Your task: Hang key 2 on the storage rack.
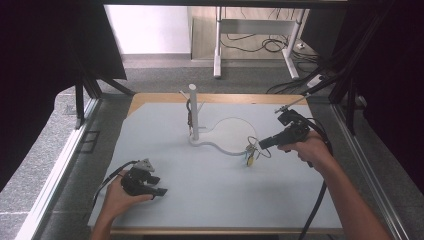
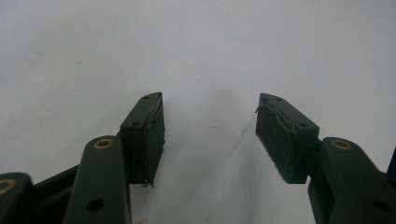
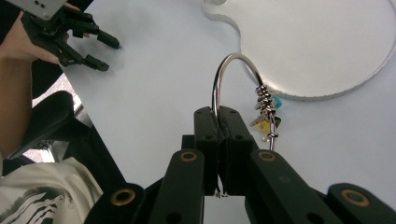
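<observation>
Key ring [image 3: 236,70] is sitting right at the tip of the right gripper [image 3: 218,116], rising from between the pads toward 12 o'clock in the right gripper view and arcing over to 2 o'clock. In the high view the key ring [image 1: 253,146] is hanging just at 9 o'clock of the right gripper [image 1: 261,144], over the pale table [image 1: 200,190], near the rounded edge of the white stand base [image 1: 231,134].

Right gripper: jaws are pressing together on the wire of the ring, pinching it edge-on; no gap is showing between the pads apart from the thin metal. The person's right hand [image 1: 307,147] is gripping the tool from 3 o'clock.

Left gripper [image 1: 155,186]: it is lying low at 7 o'clock of the table, well apart from the ring, held in the left hand [image 1: 117,197]. In the left gripper view the left gripper [image 2: 210,135] is standing spread, pads wide apart, nothing between them but bare table surface.

Ring's look: a thin, shiny silver loop, with a small cluster dangling from its 3 o'clock side in the right gripper view, namely coiled metal links, a yellow tag [image 3: 264,125] and a bit of turquoise [image 3: 277,101]. The cluster is hanging just beside the base's edge; contact cannot be told.

A white post [image 1: 193,112] is standing upright on the base at 12 o'clock of the table.
</observation>
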`<state>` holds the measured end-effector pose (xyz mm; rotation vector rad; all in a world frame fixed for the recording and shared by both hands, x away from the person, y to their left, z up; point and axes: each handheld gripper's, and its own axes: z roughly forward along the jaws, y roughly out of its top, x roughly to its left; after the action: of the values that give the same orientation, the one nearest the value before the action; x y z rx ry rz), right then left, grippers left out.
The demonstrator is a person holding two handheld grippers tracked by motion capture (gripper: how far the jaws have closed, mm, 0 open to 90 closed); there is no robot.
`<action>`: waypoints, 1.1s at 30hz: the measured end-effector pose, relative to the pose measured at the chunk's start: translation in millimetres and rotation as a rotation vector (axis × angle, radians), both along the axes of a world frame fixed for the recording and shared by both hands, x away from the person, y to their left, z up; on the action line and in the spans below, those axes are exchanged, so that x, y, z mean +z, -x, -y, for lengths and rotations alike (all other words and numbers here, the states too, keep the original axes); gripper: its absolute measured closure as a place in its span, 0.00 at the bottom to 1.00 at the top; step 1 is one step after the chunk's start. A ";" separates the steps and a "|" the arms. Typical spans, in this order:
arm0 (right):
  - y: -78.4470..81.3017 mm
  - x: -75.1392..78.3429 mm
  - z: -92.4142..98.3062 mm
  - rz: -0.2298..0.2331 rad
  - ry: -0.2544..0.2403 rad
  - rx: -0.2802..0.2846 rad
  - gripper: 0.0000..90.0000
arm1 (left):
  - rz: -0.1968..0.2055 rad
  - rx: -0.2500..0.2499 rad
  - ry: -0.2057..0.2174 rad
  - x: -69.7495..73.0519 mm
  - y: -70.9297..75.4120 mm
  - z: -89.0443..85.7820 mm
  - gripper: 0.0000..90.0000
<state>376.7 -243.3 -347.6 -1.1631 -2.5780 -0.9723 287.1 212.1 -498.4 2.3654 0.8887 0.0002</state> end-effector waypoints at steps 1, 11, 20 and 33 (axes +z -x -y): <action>-2.0 2.8 -0.2 0.001 0.001 -0.003 0.97 | 0.000 0.000 0.000 0.0 0.0 0.0 0.47; -12.1 15.8 -0.1 0.026 -0.009 -0.027 0.97 | -0.001 -0.003 0.002 -0.5 -0.5 0.0 0.47; -21.9 19.0 -3.1 0.024 -0.014 -0.036 0.97 | -0.003 -0.004 0.005 -1.5 -0.7 0.9 0.47; -30.6 33.7 -6.4 0.038 -0.026 -0.052 0.97 | -0.002 -0.005 0.006 -1.6 -0.6 0.9 0.47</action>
<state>407.3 -236.9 -313.8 -1.2220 -2.5683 -1.0447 287.7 211.2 -500.0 2.3622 0.8818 -0.0068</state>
